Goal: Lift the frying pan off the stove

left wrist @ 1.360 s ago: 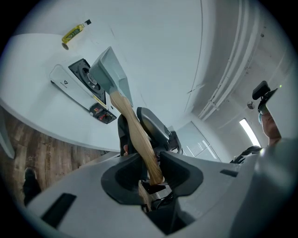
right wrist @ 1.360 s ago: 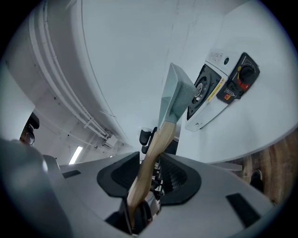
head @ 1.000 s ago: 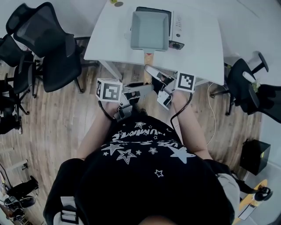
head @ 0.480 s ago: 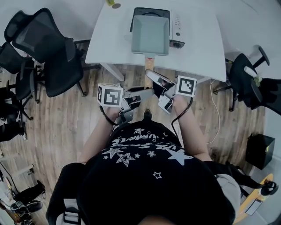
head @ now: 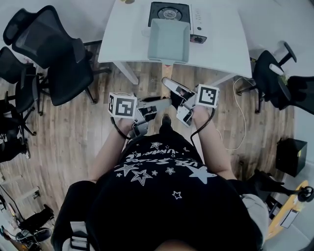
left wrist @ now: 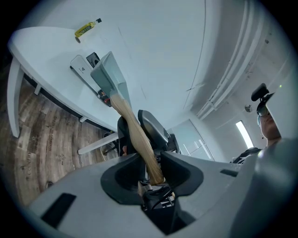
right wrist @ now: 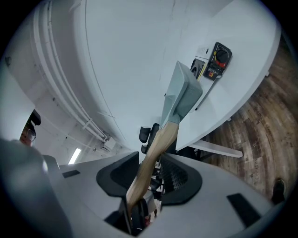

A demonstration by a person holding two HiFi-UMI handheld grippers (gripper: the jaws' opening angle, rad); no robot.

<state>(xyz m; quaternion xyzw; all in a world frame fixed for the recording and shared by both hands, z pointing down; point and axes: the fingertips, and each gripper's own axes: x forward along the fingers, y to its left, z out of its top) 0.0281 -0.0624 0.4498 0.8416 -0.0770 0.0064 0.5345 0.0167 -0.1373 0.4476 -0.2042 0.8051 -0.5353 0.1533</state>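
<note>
The frying pan (head: 169,40) is square and pale grey-green, with low straight walls and an empty inside. A light wooden handle (head: 167,68) runs from its near wall. The pan sits on the person's side of the stove (head: 197,24), over that stove's near part, and reaches to the edge of the white bench (head: 221,44) nearest the person. The stove's round burner (head: 170,12) lies bare beyond the pan's far wall.

The left claw (head: 164,103) is part closed, with both jaws pressed on the handle (left wrist: 135,135) near its free end. The right claw (head: 172,87) grips the same handle (right wrist: 156,153) a little nearer the stove, its jaws set about as wide. In both gripper views the pan (left wrist: 109,76) (right wrist: 184,93) shows edge-on, tilted in the picture, with the stove (right wrist: 214,60) behind it.

In the head view the claws cover most of the handle, and the pan hides the stove's near half. No view shows the pan's underside clearly, so I cannot tell whether it touches the stove. A small yellow bottle (left wrist: 87,29) lies on the bench beyond the stove.
</note>
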